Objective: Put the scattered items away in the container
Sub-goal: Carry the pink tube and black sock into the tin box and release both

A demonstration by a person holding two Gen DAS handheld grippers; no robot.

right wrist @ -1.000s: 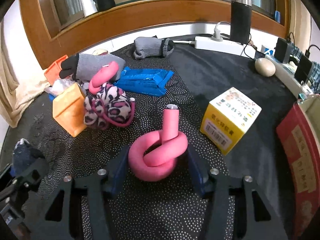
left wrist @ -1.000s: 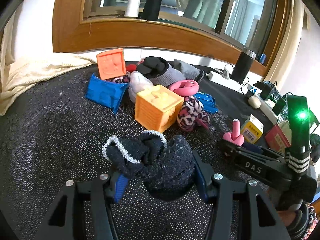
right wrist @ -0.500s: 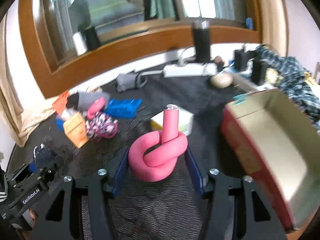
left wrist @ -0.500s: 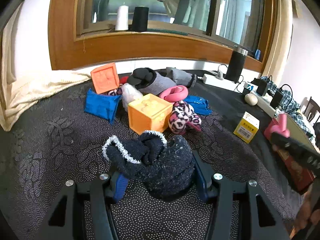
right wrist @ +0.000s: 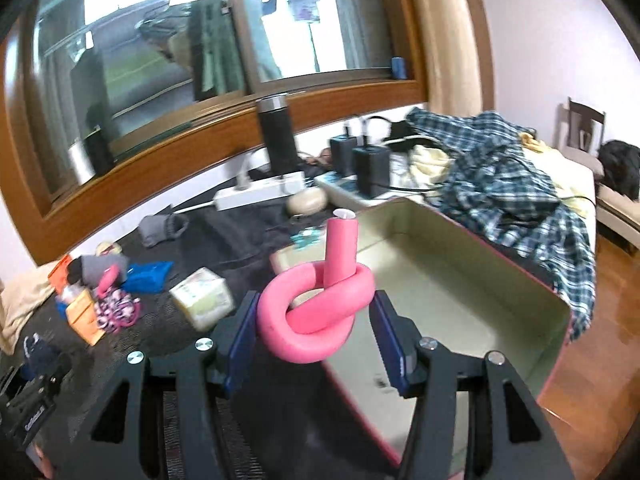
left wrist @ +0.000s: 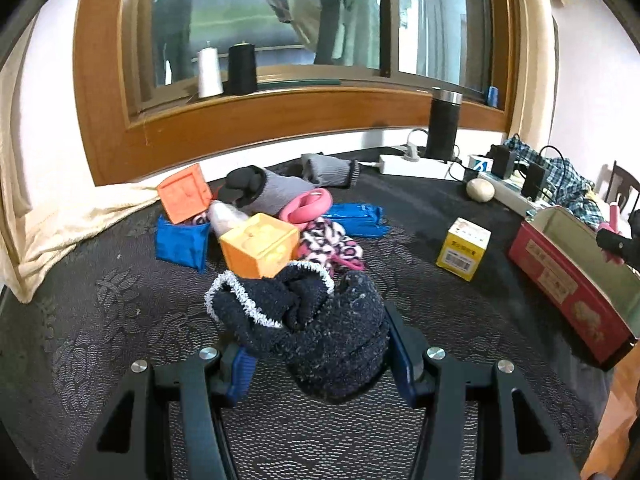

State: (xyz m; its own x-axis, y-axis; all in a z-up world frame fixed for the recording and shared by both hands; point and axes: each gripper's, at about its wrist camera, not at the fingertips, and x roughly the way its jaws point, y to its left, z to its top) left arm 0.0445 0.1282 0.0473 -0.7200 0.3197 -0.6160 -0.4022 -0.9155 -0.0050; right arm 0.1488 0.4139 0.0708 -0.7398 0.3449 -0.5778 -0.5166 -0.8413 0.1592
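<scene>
My left gripper point(left wrist: 320, 344) is shut on a rolled dark blue sock point(left wrist: 320, 328) with a white fuzzy cuff, held above the dark patterned table point(left wrist: 100, 320). My right gripper point(right wrist: 314, 328) is shut on a knotted pink foam tube point(right wrist: 320, 308), raised over the near edge of the open red box point(right wrist: 460, 280) with a pale green inside. In the left wrist view that red box point(left wrist: 560, 272) lies at the far right with the right gripper's tip point(left wrist: 614, 238) above it. A pile stays on the table: orange cube point(left wrist: 260, 244), leopard-print cloth point(left wrist: 328, 244), blue packs point(left wrist: 182, 242), grey gloves point(left wrist: 276, 190).
A small yellow carton point(left wrist: 464, 248) stands between the pile and the box. A power strip point(left wrist: 416, 164), black flask point(left wrist: 442, 124), chargers point(right wrist: 372, 168) and a plaid shirt point(right wrist: 512, 184) crowd the back right. A cream cloth point(left wrist: 68, 220) drapes the left edge. Wooden floor point(right wrist: 600, 360) lies beyond the box.
My right gripper lifted the pink tube off the table and carried it right, to above the red box. My left gripper rose a little with the sock, and its view widened.
</scene>
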